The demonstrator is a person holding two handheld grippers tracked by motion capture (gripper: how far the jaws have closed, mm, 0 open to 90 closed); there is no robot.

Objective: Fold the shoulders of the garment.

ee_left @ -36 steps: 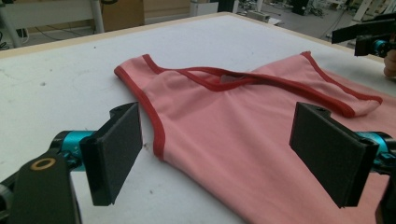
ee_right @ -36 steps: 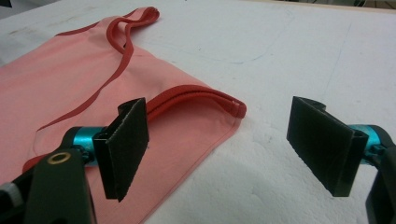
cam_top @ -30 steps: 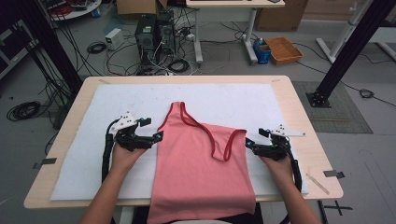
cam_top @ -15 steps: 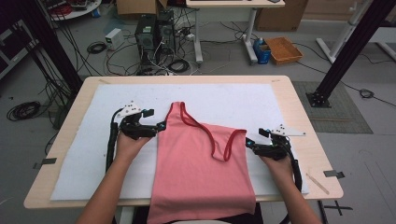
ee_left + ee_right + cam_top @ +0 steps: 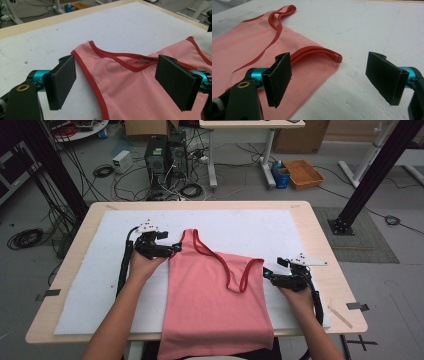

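High view: pink tank top flat on white mat, hem over near edge. Left gripper and right gripper, 2 wide-open claws at shoulder straps. Nothing grasped yet; handling barely begun.

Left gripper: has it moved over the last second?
Yes. The left gripper went away from the person along the pink top, up to its shoulder strap.

Left gripper has slid forward along the pink top, up its left edge to the shoulder strap, jaws wide apart, one on either side of the red-trimmed edge.
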